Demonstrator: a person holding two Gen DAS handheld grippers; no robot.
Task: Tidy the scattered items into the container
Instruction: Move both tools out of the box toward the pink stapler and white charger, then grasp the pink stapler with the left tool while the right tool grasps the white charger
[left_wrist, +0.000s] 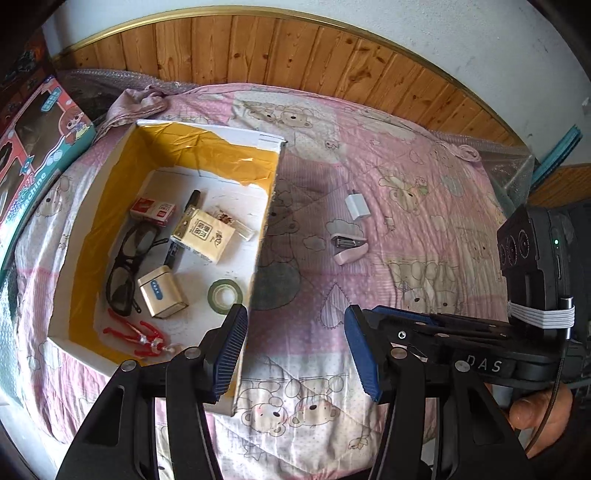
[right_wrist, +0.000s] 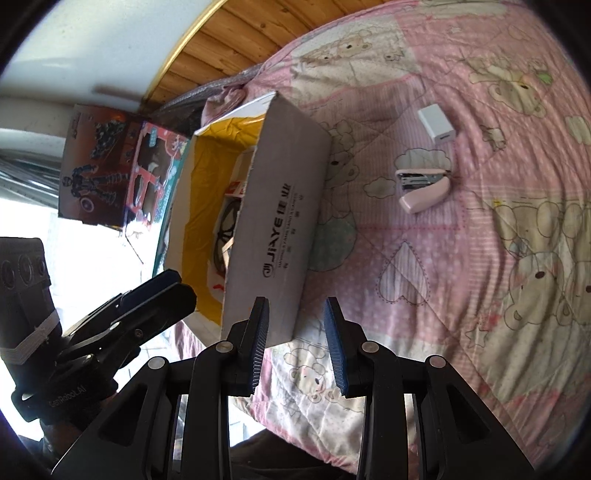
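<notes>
Lying outside the box (left_wrist: 110, 206): stapler (left_wrist: 349, 245), charger (left_wrist: 357, 206).

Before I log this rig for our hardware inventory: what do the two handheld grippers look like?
Both are black frames with silver rivets and blue ribbed pads. The left gripper is marked "GenRobot.AI" and carries a black camera block strapped on with white bands. The right gripper reads "DAS", has the same banded block with a green light, and a thin black cable.
</notes>
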